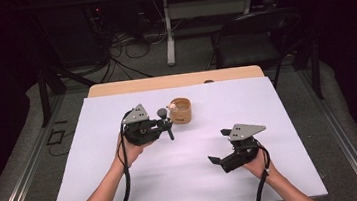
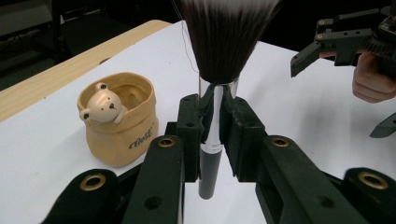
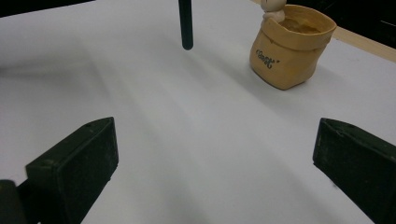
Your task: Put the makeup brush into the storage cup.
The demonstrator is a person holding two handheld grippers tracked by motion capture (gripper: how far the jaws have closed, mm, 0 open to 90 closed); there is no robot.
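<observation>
While left hand-held gripper [image 2: 214, 135] clamps one brush [image 2: 219, 70] | one bear pot [image 2: 119, 119] | right hand-held gripper [image 3: 215, 158] agape

Left tool [image 1: 165, 125] clamped, right tool [image 1: 220, 146] agape.

Lab: dark curtains, floor cables [image 1: 126, 53], folding chair [image 1: 255, 37], white-covered table [image 1: 125, 191]

Rectangular table with a light wooden top [image 1: 115, 88], mostly covered by a large white sheet [image 1: 185, 180]; bare wood exposed as a strip along the far edge. Directly on the sheet, toward the far middle: a small tan ceramic pot shaped like a sack [image 1: 181, 111], with a pale bear figure on its rim, standing upright.
</observation>
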